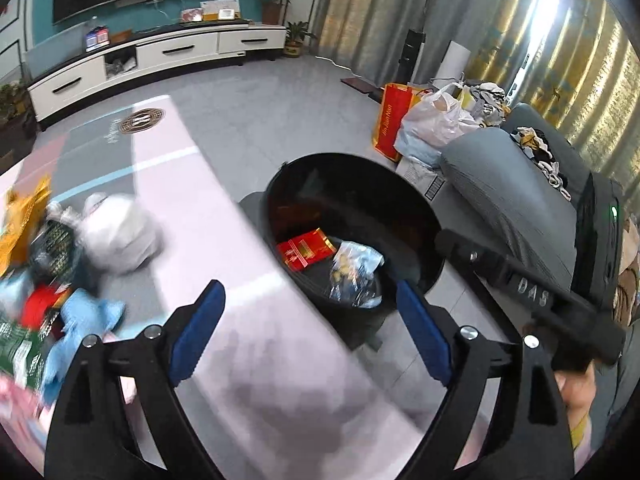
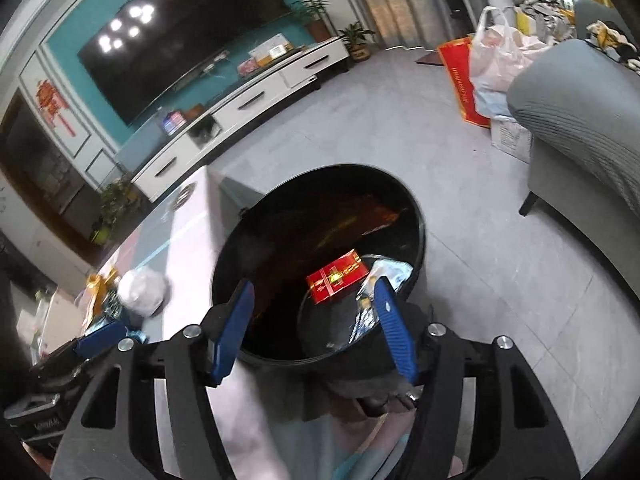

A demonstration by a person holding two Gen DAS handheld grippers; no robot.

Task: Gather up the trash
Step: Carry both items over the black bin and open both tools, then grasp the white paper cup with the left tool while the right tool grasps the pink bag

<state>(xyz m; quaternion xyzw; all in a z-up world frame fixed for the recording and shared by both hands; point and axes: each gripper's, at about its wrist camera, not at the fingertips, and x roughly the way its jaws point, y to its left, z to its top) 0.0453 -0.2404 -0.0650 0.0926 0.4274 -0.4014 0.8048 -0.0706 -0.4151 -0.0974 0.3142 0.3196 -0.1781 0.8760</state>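
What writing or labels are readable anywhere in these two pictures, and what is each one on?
"DAS": raised letters on the black right tool, seen from the left wrist view.
Yellow lettering down the red shopping bag: too blurred to read.
Gold print on the red box in the black bin: too small to read.
Round emblem and script on the table mat: unreadable.
Red wall ornament: a paper-cut decoration, unreadable.

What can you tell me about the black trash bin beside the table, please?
The black trash bin is round, glossy and open-topped, seemingly plastic, standing upright on the grey tiled floor next to the pink-topped table, with the grey sofa on its other side. A red box and a crumpled clear wrapper lie at its bottom. Neither tongs touch it.
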